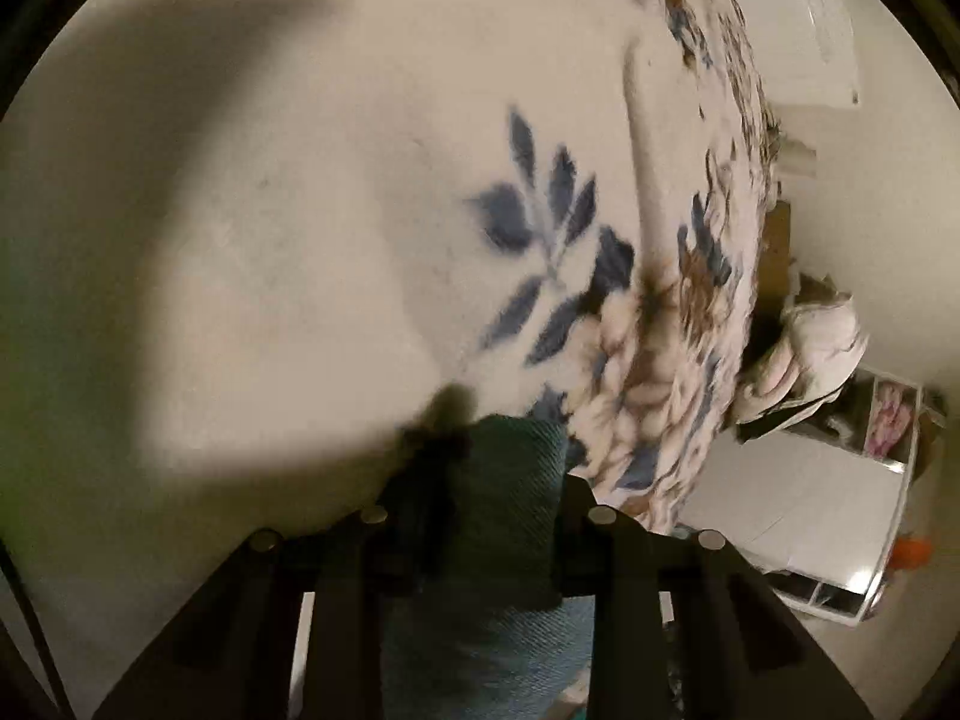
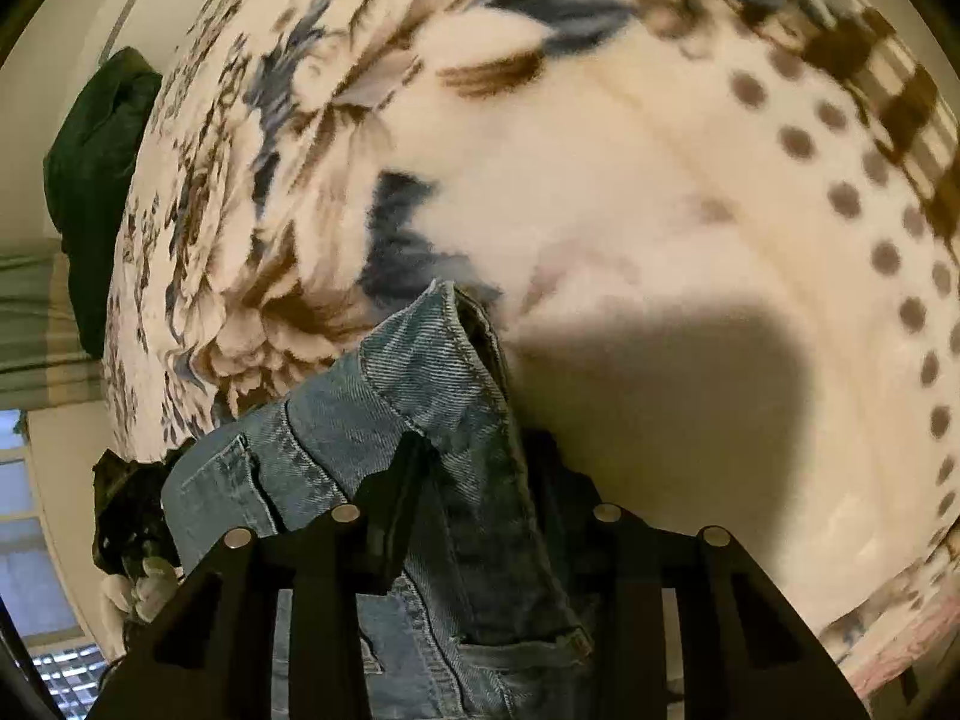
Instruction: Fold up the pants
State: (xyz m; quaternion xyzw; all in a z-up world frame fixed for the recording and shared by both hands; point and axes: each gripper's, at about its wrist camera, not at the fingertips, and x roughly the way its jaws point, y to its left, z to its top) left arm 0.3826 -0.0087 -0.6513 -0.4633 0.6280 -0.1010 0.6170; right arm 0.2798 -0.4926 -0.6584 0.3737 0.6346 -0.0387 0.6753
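Blue denim pants [image 1: 510,540] hang bunched between the fingers of my left gripper [image 1: 504,462], which is shut on a fold of the cloth just above a cream bedspread [image 1: 270,210] with blue and brown flowers. In the right wrist view the pants' waistband [image 2: 432,360] stands up between the fingers of my right gripper [image 2: 480,450], which is shut on it. A back pocket [image 2: 228,480] shows at the left and more denim hangs below the fingers. Both grippers point down at the bedspread [image 2: 630,180] and cast dark shadows on it.
A heap of pale bedding [image 1: 804,348] lies past the bed's right edge, over a white floor [image 1: 810,480] with an orange thing [image 1: 912,549]. A dark green garment [image 2: 102,180] hangs at the bed's left side, above a window [image 2: 24,510]. Checked fabric [image 2: 870,60] lies at the far right.
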